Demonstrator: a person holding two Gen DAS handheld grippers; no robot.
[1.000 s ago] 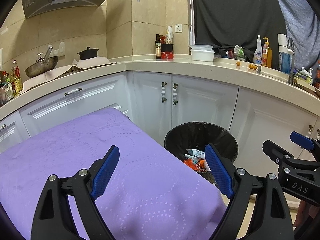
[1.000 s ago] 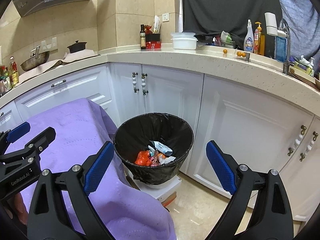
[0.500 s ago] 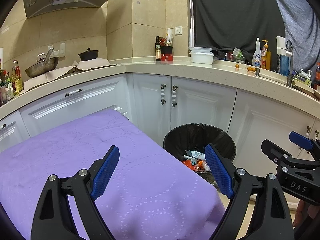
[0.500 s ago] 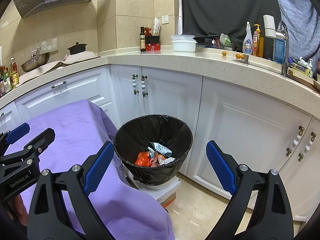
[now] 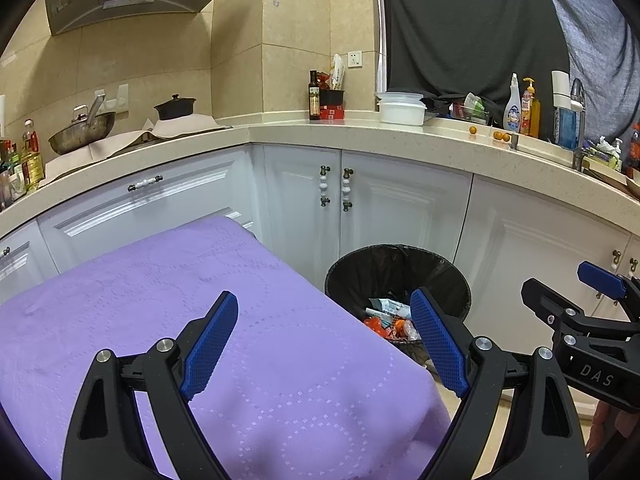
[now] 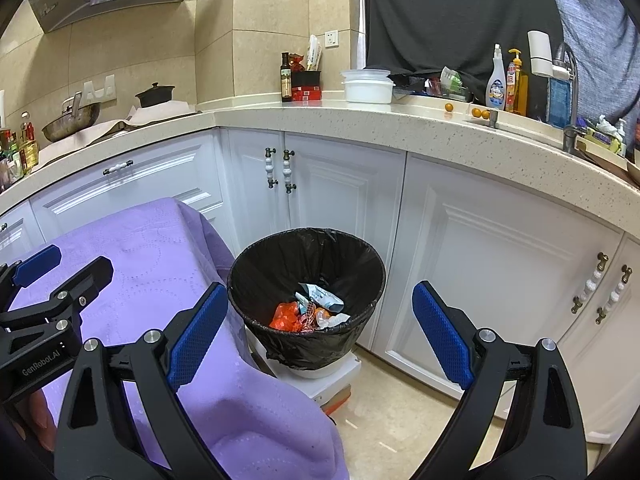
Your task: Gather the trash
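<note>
**Both claws idle and empty, trash in the bin**

Against a second ago, almost nothing differs: your two claws hang where they were, spread as wide as before, and the bin sits a touch lower in the left view.

Nearest you, the left claw stands with its blue pads wide apart over the purple cloth, holding nothing. The right claw is likewise spread and empty, its pads framing the bin from above. Each claw shows at the edge of the other's view.

The cloth covers the surface at your left, its corner draping down just beside the bin.

The one trash bin, lined with a black bag, stands on the floor before the white cabinets. The trash lies at its bottom: an orange crumpled wrapper, a pale blue-white packet, and a few smaller scraps I cannot count apart.

Farther back, the stone surface carries three small orange fruits, a white lidded tub, a dark bottle, a spray bottle and a pump bottle.
</note>
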